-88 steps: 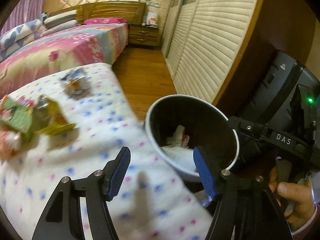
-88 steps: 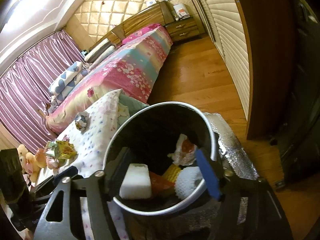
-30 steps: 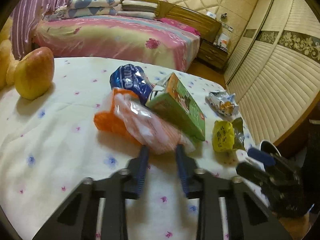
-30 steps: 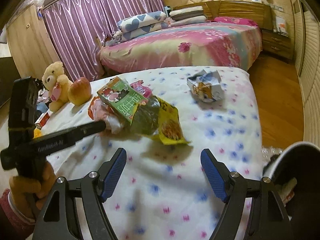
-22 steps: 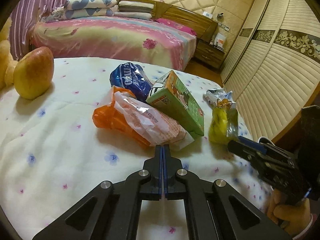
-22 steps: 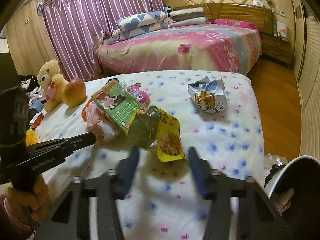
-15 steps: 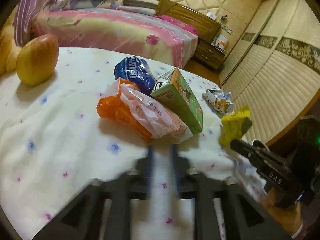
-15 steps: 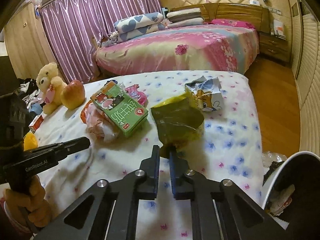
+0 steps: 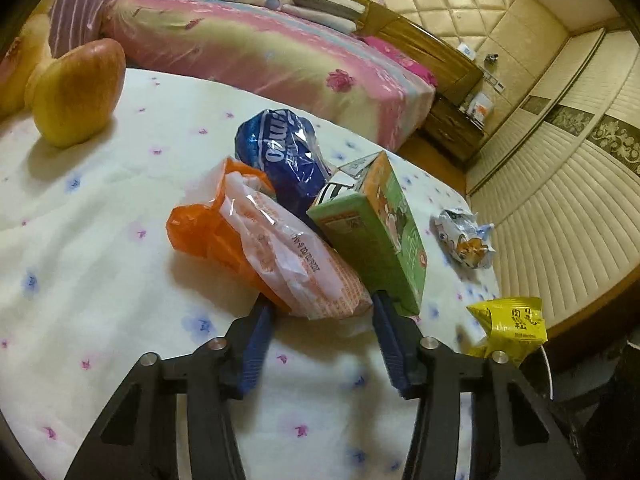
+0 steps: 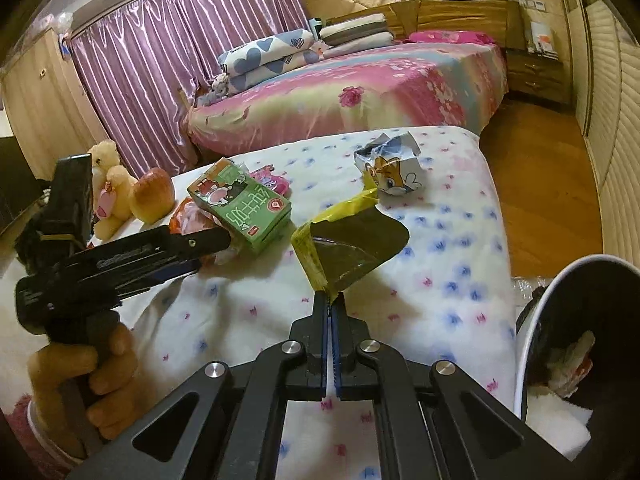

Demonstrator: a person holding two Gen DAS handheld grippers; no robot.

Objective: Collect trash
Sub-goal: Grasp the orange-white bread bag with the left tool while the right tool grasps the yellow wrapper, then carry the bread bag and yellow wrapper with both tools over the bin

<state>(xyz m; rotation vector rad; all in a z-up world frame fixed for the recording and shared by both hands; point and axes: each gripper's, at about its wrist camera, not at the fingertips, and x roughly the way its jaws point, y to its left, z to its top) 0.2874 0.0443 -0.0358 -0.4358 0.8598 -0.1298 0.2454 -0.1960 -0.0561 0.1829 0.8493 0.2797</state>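
Right fingers (image 10: 331, 304) pinch yellow wrapper (image 10: 352, 244); left fingers (image 9: 320, 344) spread around orange bag (image 9: 272, 248).

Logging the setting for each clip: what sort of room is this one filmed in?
A home bedroom, most likely: a made bed with stacked pillows, purple curtains and a sliding-door wardrobe. The trash lies on a flower-print padded surface at its foot.
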